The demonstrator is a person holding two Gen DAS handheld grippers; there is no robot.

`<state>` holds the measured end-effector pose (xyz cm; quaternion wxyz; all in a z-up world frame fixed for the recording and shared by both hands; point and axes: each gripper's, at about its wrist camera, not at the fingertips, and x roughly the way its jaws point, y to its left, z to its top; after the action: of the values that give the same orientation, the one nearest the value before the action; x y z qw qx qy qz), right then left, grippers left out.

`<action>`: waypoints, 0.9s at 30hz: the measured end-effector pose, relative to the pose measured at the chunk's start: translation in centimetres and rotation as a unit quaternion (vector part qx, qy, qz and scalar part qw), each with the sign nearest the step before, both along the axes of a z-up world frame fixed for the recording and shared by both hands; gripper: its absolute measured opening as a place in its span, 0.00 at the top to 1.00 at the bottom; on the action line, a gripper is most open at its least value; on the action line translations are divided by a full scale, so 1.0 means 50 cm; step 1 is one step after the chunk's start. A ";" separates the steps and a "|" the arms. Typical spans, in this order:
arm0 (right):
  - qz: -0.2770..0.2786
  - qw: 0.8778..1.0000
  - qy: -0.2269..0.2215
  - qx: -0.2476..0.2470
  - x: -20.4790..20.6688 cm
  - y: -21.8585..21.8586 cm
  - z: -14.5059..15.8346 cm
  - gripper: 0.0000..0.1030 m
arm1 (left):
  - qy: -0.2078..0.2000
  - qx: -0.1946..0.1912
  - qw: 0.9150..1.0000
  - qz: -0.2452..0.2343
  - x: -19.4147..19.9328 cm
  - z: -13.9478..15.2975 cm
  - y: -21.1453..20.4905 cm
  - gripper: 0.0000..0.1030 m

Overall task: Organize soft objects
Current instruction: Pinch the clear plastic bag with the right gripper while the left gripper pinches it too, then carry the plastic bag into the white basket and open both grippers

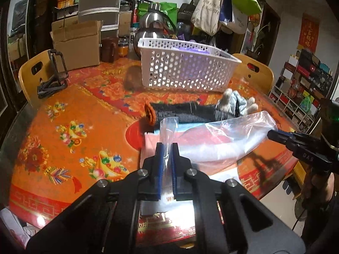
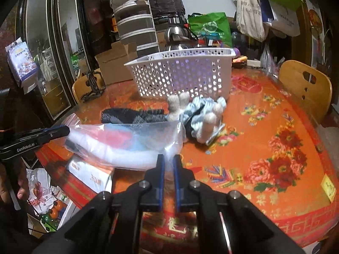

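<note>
My left gripper (image 1: 167,148) and right gripper (image 2: 168,158) are black, with blue finger pads (image 1: 174,169), silver screws (image 1: 142,171) and white lettering.

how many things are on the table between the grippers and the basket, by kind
clear plastic bag, held at both ends by the left gripper and right gripper: 1
dark knitted item with orange cuff: 1
plush toy in pale blue cloth: 1
white perforated basket: 1
total: 4

Bag (image 1: 233,135) – clear glossy plastic film | basket (image 1: 182,67) – white perforated plastic | tablecloth (image 2: 264,148) – glossy, smooth | plush toy (image 2: 203,114) – fuzzy cloth | chair (image 2: 305,89) – smooth wood | kettle (image 2: 180,38) – polished metal
</note>
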<state>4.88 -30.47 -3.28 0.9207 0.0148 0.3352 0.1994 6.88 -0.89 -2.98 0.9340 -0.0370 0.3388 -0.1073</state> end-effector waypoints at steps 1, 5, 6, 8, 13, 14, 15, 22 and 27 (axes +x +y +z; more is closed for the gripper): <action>-0.001 1.000 -0.003 0.001 0.002 -0.001 0.006 0.94 | -0.002 0.000 1.000 0.000 0.000 0.005 0.000 0.94; -0.001 1.000 -0.017 0.002 0.008 -0.003 0.032 0.94 | -0.015 -0.004 1.000 -0.001 0.006 0.033 0.000 0.94; 0.000 1.000 -0.020 0.001 0.010 -0.002 0.038 0.94 | -0.020 -0.006 1.000 -0.001 0.010 0.043 0.001 0.94; 0.001 1.000 -0.027 0.000 0.016 -0.001 0.054 0.94 | -0.025 -0.009 1.000 -0.004 0.022 0.061 0.002 0.94; -0.002 0.999 -0.047 0.004 0.054 -0.009 0.101 0.94 | -0.041 -0.015 0.999 -0.009 0.067 0.113 0.000 0.94; -0.003 0.999 -0.052 0.004 0.065 -0.011 0.115 0.94 | -0.045 -0.016 0.999 -0.011 0.080 0.126 -0.001 0.95; -0.005 0.998 -0.058 0.003 0.076 -0.013 0.129 0.94 | -0.048 -0.018 0.999 -0.014 0.094 0.140 -0.003 0.94; -0.012 0.997 -0.078 0.002 0.182 -0.019 0.219 0.94 | -0.067 -0.013 0.997 -0.021 0.218 0.242 -0.022 0.95; -0.022 0.997 -0.076 0.006 0.292 -0.024 0.269 0.94 | -0.059 -0.016 0.998 -0.009 0.361 0.310 -0.027 0.95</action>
<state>19.49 -31.67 10.19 0.9475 0.0121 0.2629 0.1817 24.91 -2.23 12.50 0.9507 -0.0420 0.2813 -0.1234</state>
